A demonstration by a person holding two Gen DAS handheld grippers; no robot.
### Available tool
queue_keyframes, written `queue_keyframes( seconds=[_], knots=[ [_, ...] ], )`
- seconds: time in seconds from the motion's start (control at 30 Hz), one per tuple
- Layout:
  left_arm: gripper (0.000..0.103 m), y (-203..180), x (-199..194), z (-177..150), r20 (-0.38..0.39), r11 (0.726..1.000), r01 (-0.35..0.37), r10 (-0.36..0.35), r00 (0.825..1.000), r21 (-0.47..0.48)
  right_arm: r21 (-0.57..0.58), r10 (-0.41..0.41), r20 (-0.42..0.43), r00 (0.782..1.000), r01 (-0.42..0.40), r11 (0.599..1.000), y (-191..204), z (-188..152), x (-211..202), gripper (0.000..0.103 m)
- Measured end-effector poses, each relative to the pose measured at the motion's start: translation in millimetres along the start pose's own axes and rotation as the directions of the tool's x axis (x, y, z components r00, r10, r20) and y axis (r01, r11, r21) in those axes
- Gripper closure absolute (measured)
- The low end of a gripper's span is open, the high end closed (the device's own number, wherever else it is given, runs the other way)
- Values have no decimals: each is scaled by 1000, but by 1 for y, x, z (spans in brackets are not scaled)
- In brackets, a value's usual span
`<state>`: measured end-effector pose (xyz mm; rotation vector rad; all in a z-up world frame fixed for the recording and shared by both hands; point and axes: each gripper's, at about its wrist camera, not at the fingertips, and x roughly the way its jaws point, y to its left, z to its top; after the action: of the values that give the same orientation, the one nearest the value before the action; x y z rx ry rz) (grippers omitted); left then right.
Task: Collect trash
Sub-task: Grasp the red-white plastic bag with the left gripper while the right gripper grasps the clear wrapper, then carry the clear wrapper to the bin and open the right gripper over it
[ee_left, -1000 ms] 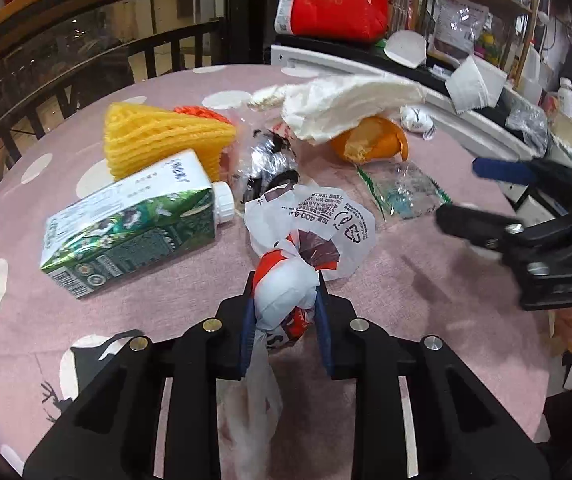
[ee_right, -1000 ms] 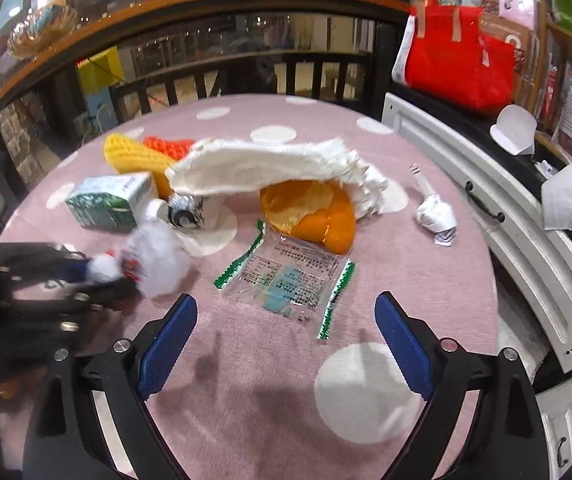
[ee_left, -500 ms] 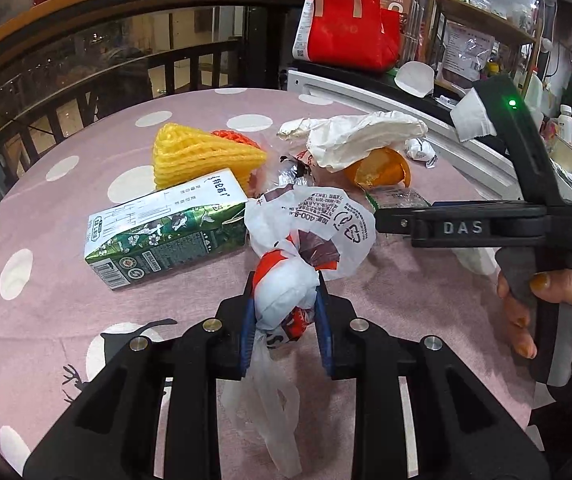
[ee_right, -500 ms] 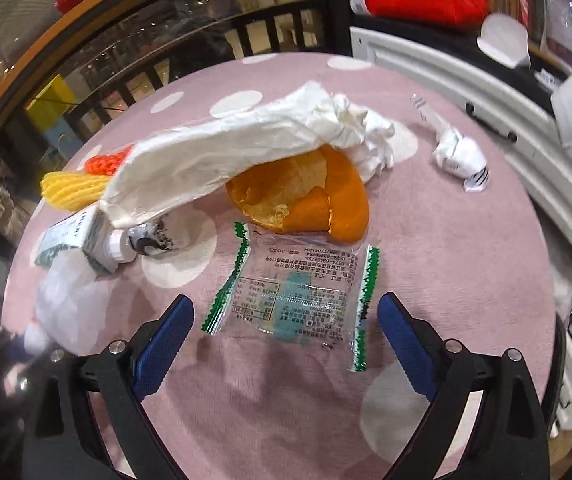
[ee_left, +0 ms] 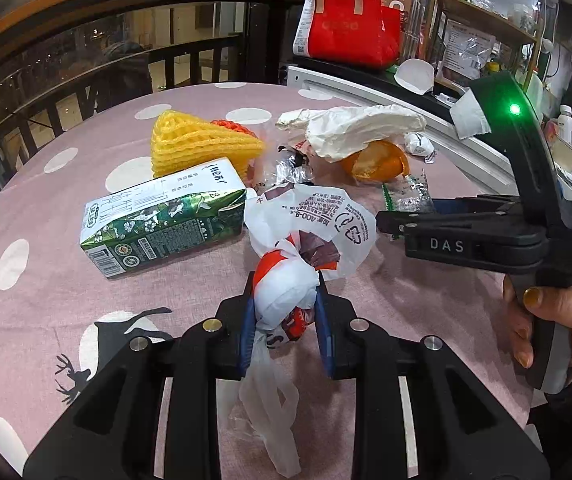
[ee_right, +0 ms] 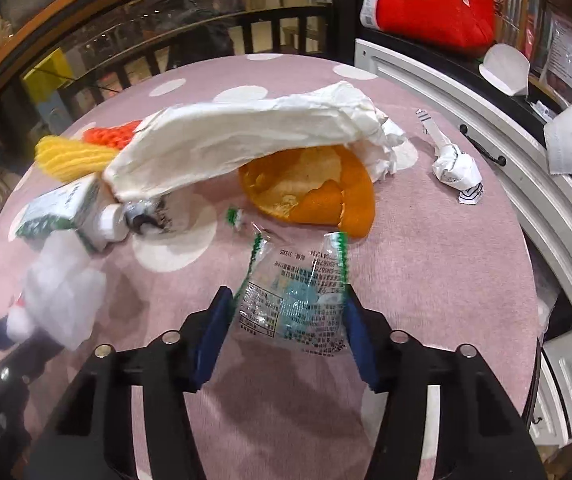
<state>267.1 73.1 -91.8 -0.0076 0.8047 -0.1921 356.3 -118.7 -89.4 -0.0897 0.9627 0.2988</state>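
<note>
Trash-wise, my left gripper clenches the knotted plastic bag. My right gripper pinches the clear wrapper by its edges only — slick film, so I fear it slipping free.

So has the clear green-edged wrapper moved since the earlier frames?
Yes. The clear wrapper lay flat below the orange peel; now it is crumpled between the right gripper fingers, its near end nearer the camera.

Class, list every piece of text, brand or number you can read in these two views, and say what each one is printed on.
"DAS": on the side of the right gripper.
"400-9": upside down on the white plastic bag in the left gripper, beside a recycling-style symbol; the rest is too small.
Milk carton: Chinese print and barcode, too small to read.
Clear wrapper: fine print, blurred.
Red bag: lettering too faint.
</note>
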Motion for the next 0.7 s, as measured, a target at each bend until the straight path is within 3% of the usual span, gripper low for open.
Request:
queue_keyframes(
  seconds=[0.43, 0.7],
  knots=[
    [77, -21, -21, -14, 12, 999, 38, -38, 999, -25, -4, 86, 61, 994, -86, 996, -27, -43, -65, 51],
    [77, -58, -40, -20, 39, 996, 81, -82, 996, 26, 71, 32, 136, 990, -42, 997, -72, -79, -112, 51]
  ],
)
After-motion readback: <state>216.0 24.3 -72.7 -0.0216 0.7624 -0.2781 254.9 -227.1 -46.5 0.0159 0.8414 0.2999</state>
